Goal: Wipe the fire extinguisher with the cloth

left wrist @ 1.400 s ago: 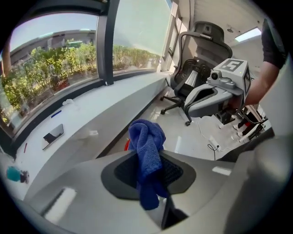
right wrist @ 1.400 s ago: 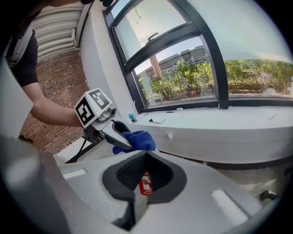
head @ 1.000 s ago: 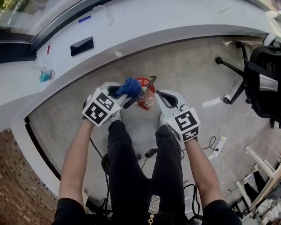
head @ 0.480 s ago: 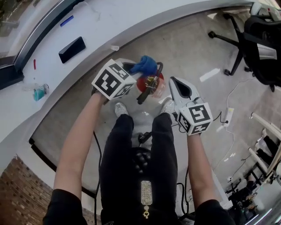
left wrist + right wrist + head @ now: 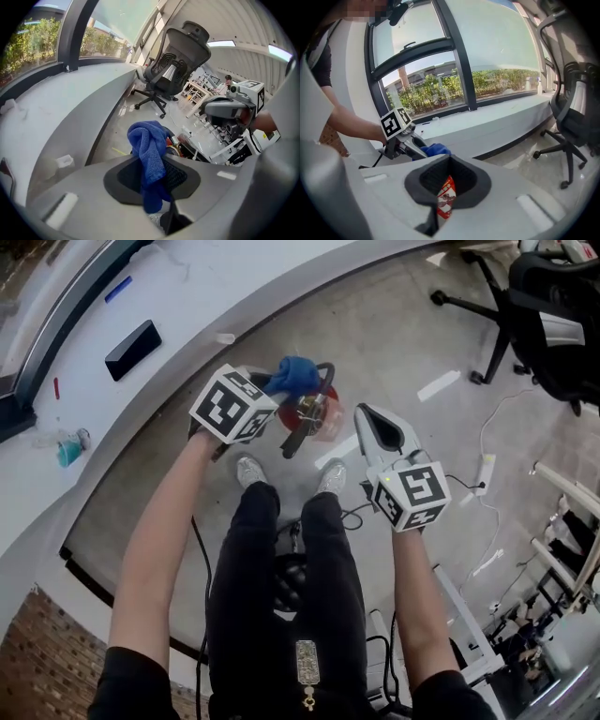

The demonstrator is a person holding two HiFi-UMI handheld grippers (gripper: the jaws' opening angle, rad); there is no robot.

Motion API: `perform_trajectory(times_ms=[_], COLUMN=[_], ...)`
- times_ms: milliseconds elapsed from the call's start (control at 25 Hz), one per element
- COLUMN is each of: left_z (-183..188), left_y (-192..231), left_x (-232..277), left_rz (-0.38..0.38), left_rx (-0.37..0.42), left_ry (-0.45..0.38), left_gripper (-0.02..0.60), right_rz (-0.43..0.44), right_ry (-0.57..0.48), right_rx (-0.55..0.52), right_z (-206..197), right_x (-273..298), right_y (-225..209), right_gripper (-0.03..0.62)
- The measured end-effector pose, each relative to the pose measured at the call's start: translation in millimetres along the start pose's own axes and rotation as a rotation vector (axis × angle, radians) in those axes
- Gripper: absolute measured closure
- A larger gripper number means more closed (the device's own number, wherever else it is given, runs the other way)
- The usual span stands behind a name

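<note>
The fingers of the left gripper (image 5: 152, 176) are clamped on a bunched blue terry cloth (image 5: 149, 150). The cloth stands up out of the dark pads in a rumpled fold, with one end hanging down through the gap behind them. From the head view the cloth sits over the top of the red fire extinguisher (image 5: 317, 418), at its far left edge beside the black hose loop. Whether cloth and metal are touching cannot be told.

The fingers of the right gripper (image 5: 447, 187) are drawn together on nothing, leaving only a narrow slit. Through that slit a strip of the extinguisher's red-and-white printed label shows. In the head view this gripper's tip lies just beside the extinguisher's right flank.

The extinguisher is a red cylinder seen from above. It has a metal valve head, a black lever pointing towards the person, and a curved black hose at the top. It stands upright on the pale grey floor (image 5: 394, 352), just beyond the person's light-coloured shoes (image 5: 248, 470) and near the foot of the curved white counter (image 5: 187, 296).

A flat black rectangular object (image 5: 132, 337) lies on the counter, well apart from the extinguisher. A black office chair (image 5: 553, 315) stands at the far right, and a white power strip (image 5: 485, 470) lies on the floor near it.
</note>
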State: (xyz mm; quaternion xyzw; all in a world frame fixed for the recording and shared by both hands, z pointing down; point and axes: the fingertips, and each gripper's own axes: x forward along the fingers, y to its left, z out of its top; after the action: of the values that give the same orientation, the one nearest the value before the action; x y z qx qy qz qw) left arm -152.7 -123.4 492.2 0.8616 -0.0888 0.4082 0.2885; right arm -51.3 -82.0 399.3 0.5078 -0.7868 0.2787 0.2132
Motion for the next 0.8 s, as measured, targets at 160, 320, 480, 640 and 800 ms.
perform_trajectory(times_ms=[160, 320, 480, 640, 800], left_z=[-18.9, -39.8, -55.8, -66.6, -78.9], left_y=[-14.8, -29.7, -40.6, -53.4, -66.3], left_x=[-8.3, -12.3, -13.3, -13.2, -9.7], left_rz=[-0.003, 0.009, 0.034, 0.055, -0.009], left_rx=[-0.065, -0.137, -0.183, -0.185, -0.155], left_ry=[-0.021, -0.042, -0.046, -0.025, -0.018], left_gripper=[0.500, 0.502, 0.502, 0.502, 0.502], right_rz=[0.027, 0.062, 0.108, 0.153, 0.146], right_ry=[0.010, 0.017, 0.022, 0.014, 0.001], right_rx=[-0.014, -0.030, -0.045, -0.052, -0.056], right_z=[-0.5, -3.9, -12.1, -15.9, -18.2], right_x=[-0.4, -3.6, -7.7, -10.7, -9.6], right_y=[7.1, 12.0, 14.1, 24.7, 36.2], right_gripper=[0.592, 0.592, 0.592, 0.592, 0.591])
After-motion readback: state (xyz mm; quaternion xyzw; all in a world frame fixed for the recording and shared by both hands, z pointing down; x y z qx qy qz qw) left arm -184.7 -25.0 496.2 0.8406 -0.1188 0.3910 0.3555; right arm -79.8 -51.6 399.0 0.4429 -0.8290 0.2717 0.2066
